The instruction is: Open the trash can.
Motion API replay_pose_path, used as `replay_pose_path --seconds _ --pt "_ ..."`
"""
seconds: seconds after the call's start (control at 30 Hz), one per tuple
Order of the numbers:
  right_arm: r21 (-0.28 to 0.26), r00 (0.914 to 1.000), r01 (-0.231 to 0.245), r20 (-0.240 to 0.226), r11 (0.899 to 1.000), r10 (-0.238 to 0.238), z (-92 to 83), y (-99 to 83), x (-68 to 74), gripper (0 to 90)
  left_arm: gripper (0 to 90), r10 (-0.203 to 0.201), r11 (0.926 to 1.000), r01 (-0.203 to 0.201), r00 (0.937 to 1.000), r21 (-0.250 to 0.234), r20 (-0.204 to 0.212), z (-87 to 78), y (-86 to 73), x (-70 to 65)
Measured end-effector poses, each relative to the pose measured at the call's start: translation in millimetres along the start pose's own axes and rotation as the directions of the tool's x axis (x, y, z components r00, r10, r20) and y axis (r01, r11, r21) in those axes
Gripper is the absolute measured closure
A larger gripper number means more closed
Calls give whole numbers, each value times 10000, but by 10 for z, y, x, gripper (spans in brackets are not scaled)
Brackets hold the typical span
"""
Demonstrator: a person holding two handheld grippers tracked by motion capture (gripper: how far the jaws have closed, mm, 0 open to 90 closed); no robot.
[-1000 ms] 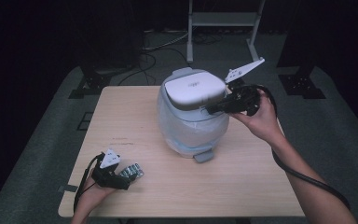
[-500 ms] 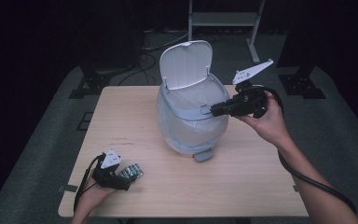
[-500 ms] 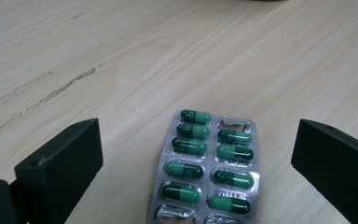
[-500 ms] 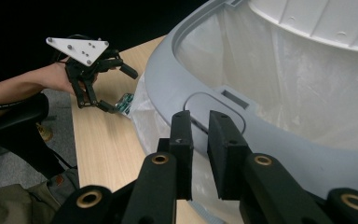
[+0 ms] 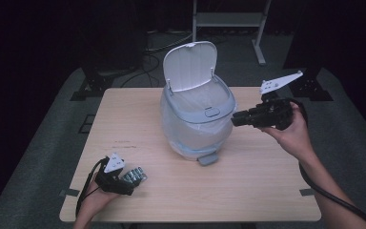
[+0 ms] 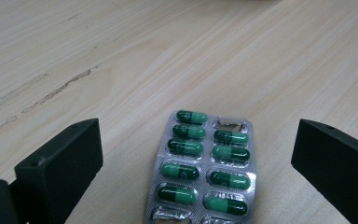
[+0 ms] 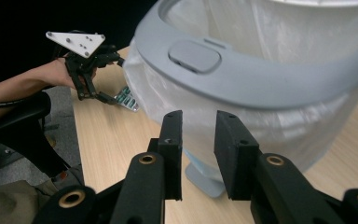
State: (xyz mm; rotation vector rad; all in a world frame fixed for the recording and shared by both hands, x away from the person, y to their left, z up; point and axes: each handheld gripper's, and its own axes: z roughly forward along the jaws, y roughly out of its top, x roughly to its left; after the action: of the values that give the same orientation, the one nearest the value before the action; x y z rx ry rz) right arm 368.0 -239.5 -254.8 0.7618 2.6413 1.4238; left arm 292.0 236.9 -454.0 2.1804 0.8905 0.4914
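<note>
Pale wood table (image 5: pixel 267 191) carries the bin (image 5: pixel 198 121), lid (image 5: pixel 190 64) up, right gripper (image 5: pixel 235 119) just beside it, its jaws having just been opening on nothing; we fear the left gripper (image 6: pixel 196 154), jaws wide apart astride the flat blister pack (image 6: pixel 200 168), skidding it away.

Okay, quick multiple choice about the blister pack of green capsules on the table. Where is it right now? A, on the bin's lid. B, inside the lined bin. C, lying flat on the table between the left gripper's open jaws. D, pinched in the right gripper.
C: the blister pack lies flat on the wooden table, with the left gripper's jaws standing wide on either side, not touching it.
</note>
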Motion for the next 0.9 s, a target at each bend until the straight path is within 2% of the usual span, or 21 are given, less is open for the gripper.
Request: replay_pose_path --seconds 0.43,0.9 --pt "-66 9969 -783 -36 9969 783 12 -487 -191 655 9 140 9998 -142 9998 158 143 33 -2 -27" --pt "455 9909 -1345 112 9899 1341 208 -936 -326 605 9 318 9992 -322 9994 229 149 49 1 -52"
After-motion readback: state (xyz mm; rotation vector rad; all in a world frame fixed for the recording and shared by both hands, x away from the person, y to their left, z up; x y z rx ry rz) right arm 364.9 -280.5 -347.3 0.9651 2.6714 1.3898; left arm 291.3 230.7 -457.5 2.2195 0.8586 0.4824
